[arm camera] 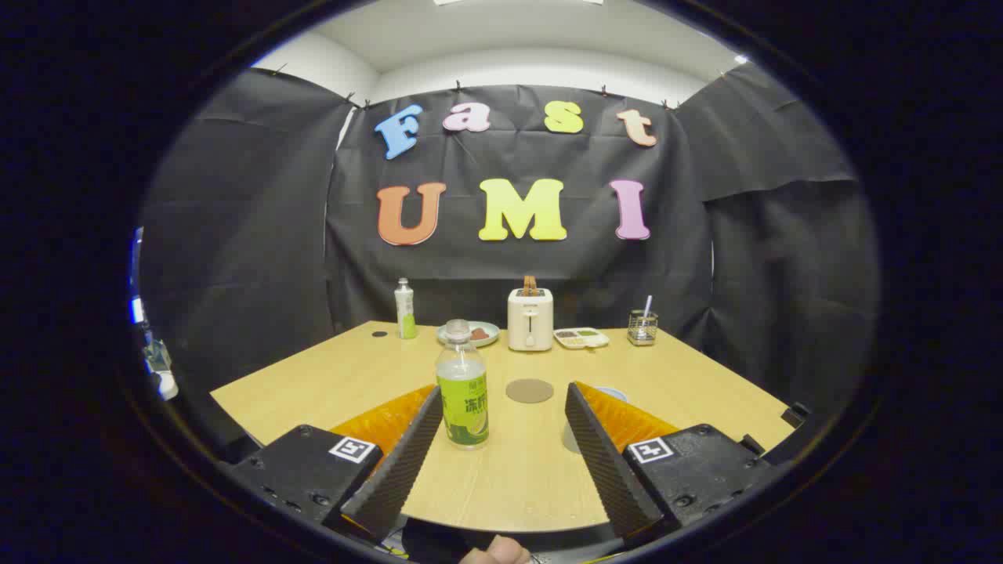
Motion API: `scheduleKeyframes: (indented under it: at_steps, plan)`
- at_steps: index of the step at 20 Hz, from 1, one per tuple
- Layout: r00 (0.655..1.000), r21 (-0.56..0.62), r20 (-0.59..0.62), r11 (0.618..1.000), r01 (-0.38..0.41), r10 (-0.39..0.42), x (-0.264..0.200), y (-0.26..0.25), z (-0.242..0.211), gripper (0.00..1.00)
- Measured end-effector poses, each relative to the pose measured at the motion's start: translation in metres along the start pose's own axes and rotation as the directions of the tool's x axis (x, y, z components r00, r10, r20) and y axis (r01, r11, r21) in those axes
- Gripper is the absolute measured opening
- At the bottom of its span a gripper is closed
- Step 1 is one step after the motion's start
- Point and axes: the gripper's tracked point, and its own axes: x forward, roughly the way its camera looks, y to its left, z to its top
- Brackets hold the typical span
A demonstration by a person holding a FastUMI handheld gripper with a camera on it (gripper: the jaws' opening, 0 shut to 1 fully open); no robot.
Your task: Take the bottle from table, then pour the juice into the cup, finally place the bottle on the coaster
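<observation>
Nearest, the gripper (501, 407) is spread wide, holding nothing. Just ahead of its left finger stands the clear green-labelled plastic bottle (462, 395) on the light wooden table (705, 384), the white cup (584, 427) partly hidden behind the right finger. Beyond lies the round brown coaster (530, 390), mid-table, with a white toaster (530, 319) at the far edge.

Toaster (530, 319), plate (468, 334), white bottle (404, 309), tray (581, 338), wire holder (642, 327).

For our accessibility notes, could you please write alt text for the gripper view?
The open gripper faces a wooden table, with a juice bottle standing just ahead of its left finger. Beyond lie a round coaster, and a toaster by the back wall.
</observation>
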Motion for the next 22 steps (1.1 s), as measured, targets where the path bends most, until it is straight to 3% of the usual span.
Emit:
scheduleKeyframes:
  at_steps: [17, 22]
  plan:
    - [0.999, -0.03, 0.002, 0.998, 0.052, -0.052, 0.029, 0.004, 0.004, 1.0]
    - [1.0, -0.013, -0.012, 1.0, 0.016, -0.016, 0.046, 0.025, -0.005, 1.0]
